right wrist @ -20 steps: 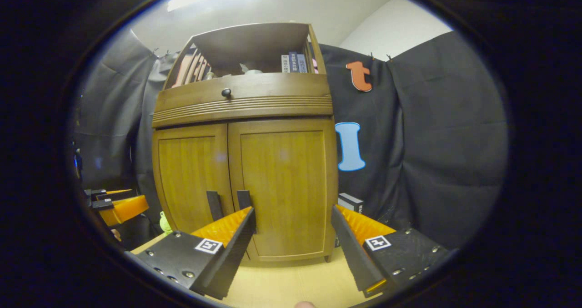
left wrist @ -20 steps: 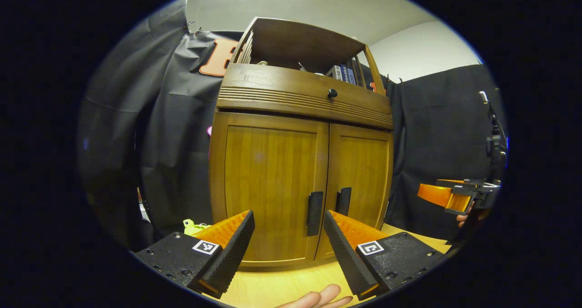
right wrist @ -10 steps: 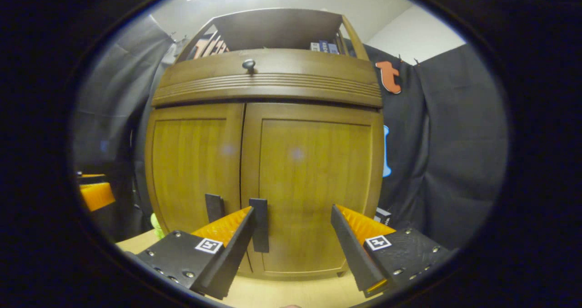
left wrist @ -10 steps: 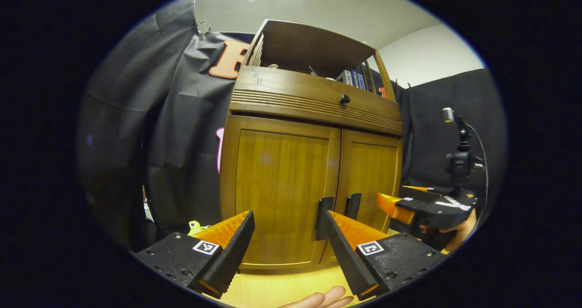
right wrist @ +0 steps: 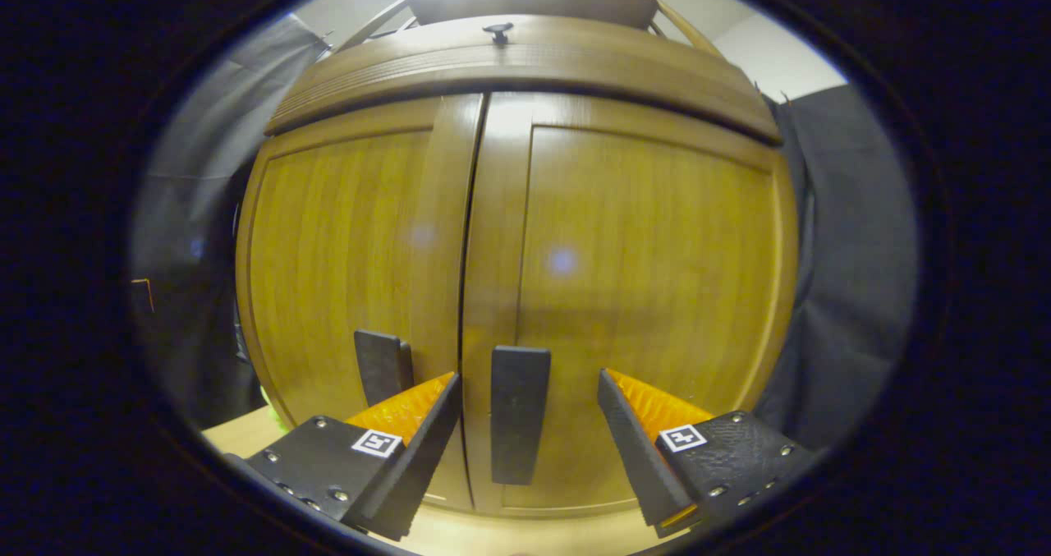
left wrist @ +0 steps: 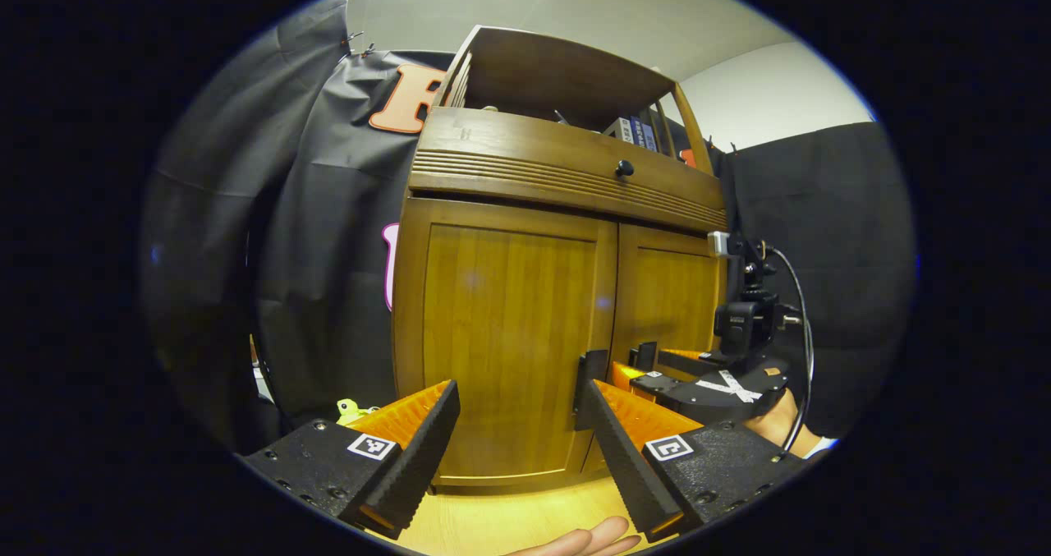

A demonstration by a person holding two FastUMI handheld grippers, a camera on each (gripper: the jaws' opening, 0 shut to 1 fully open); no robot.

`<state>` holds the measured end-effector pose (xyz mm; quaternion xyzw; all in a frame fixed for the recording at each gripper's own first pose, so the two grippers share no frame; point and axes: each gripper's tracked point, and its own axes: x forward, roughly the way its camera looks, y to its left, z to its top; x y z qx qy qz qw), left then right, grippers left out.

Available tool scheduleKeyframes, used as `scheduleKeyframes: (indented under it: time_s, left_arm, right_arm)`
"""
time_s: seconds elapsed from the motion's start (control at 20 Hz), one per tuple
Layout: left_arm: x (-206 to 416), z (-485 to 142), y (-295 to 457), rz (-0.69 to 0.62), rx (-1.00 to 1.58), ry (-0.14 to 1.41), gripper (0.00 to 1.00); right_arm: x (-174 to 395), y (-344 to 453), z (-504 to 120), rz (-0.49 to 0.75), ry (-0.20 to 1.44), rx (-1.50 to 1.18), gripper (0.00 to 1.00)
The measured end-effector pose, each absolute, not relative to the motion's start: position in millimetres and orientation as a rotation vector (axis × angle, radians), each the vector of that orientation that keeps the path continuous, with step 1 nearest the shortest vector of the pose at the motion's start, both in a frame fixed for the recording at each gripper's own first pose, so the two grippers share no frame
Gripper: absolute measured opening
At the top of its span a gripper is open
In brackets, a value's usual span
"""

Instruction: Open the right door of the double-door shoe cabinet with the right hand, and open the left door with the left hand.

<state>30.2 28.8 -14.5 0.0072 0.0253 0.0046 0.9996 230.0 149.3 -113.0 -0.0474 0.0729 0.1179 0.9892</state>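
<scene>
your right gripper (right wrist: 525, 433) gapes wide, empty, straddling the right door's handle (right wrist: 519, 412); take that stiff vertical bar. your left gripper (left wrist: 517, 437) is wide open too, short of the left door's handle (left wrist: 589, 375). beyond, the shoe cabinet (left wrist: 501, 326) stands shut; rigid doors should swing on hinges.

Wooden cabinet doors (right wrist: 509, 236) both shut

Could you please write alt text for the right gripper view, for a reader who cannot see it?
The right gripper, fingers spread open, faces the closed wooden shoe cabinet up close, with the right door's dark handle between its fingers, untouched. The left door's handle sits just beyond the seam.
</scene>
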Motion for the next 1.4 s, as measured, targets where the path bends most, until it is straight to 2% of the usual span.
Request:
scheduleKeyframes:
  time_s: [0.05,0.1,0.15,0.25,0.3,0.35,0.4,0.45,0.5,0.55,0.6,0.65,0.7,0.75,0.8,0.85,0.95,1.0,1.05,1.4]
  left_arm:
    - [32,-15,32,0.016,0.011,0.051,0.95]
    - [32,-15,34,0.023,0.012,0.053,0.9]
    - [33,-15,35,0.025,0.014,0.053,0.95]
    - [34,-16,32,0.018,0.017,0.052,0.95]
    - [35,-17,30,0.011,0.015,0.056,0.95]
    - [35,-18,28,0.004,0.014,0.061,0.9]
    - [35,-19,26,-0.001,0.013,0.064,0.95]
    - [35,-20,25,-0.004,0.015,0.064,0.95]
    - [35,-20,25,-0.003,0.019,0.065,0.9]
    - [35,-21,25,0.0,0.02,0.067,0.95]
    - [35,-21,25,0.001,0.02,0.069,0.9]
    - [36,-22,26,0.003,0.02,0.07,0.9]
    - [36,-21,27,0.006,0.02,0.067,0.95]
    - [36,-21,28,0.011,0.019,0.065,0.95]
    - [37,-21,30,0.017,0.019,0.065,0.9]
    - [37,-21,31,0.023,0.019,0.065,0.95]
    - [38,-21,34,0.029,0.024,0.063,0.95]
    - [38,-21,35,0.031,0.021,0.065,0.9]
    - [39,-23,33,0.028,0.017,0.069,0.95]
    - [41,-24,30,0.025,0.017,0.076,0.95]
  right_arm:
    - [232,148,-120,0.229,0.149,-0.072,0.85]
    - [233,149,-121,0.223,0.147,-0.042,0.71]
    - [230,153,-125,0.224,0.151,-0.035,0.58]
    - [229,149,-123,0.252,0.148,-0.089,0.3]
    - [226,148,-120,0.264,0.154,-0.077,0.3]
    - [225,151,-123,0.278,0.164,-0.066,0.27]
    - [224,152,-125,0.291,0.183,-0.041,0.3]
    - [223,153,-123,0.306,0.19,-0.025,0.3]
    - [222,154,-123,0.321,0.199,-0.02,0.3]
    - [220,155,-121,0.334,0.2,-0.024,0.27]
    - [220,155,-121,0.345,0.198,-0.038,0.3]
    - [220,157,-121,0.355,0.195,-0.048,0.3]
    - [230,159,-118,0.364,0.19,-0.032,0.23]
    - [222,157,-115,0.364,0.196,-0.024,0.17]
    - [225,157,-112,0.367,0.197,-0.027,0.21]
    - [224,153,-110,0.368,0.199,-0.033,0.2]
    - [218,153,-110,0.377,0.208,-0.029,0.2]
    - [216,152,-110,0.386,0.212,-0.019,0.17]
    - [212,150,-111,0.399,0.214,-0.005,0.2]
    - [157,112,-103,0.491,0.211,0.058,0.2]
